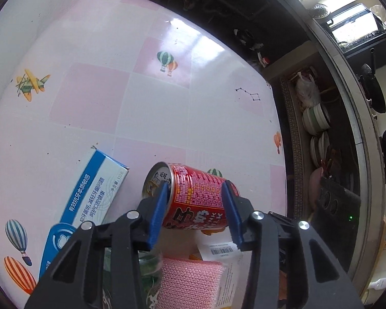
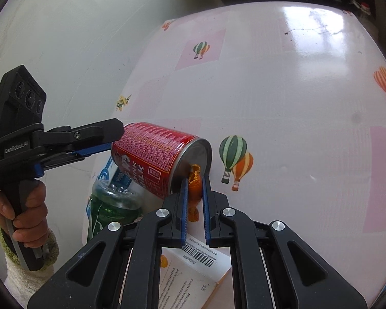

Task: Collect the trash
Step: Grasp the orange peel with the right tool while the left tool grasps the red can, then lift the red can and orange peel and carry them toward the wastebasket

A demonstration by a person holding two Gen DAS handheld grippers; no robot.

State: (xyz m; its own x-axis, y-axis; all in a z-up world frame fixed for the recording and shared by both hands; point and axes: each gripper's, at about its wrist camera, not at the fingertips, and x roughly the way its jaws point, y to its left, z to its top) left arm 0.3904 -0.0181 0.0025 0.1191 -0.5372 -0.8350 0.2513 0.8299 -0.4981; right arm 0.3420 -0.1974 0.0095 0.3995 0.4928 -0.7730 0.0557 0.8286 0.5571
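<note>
Item: red can [image 1: 198, 195]; thin-walled, prob. light, slick, dents easily; left gripper [image 1: 196, 200] clamped mid-body, ends free; right gripper [image 2: 194, 180] pinched orange peel [image 2: 195, 180] at can's 5 o'clock.

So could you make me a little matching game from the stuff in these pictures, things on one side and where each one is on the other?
Things:
1. red can
2. orange peel
3. toothpaste box
4. pink sponge

Places:
A. flat on the table, left of the can
B. between the left gripper's fingers
C. low in the left wrist view, under the gripper
D. pinched by the right gripper

Pairs: 1-B, 2-D, 3-A, 4-C
</note>
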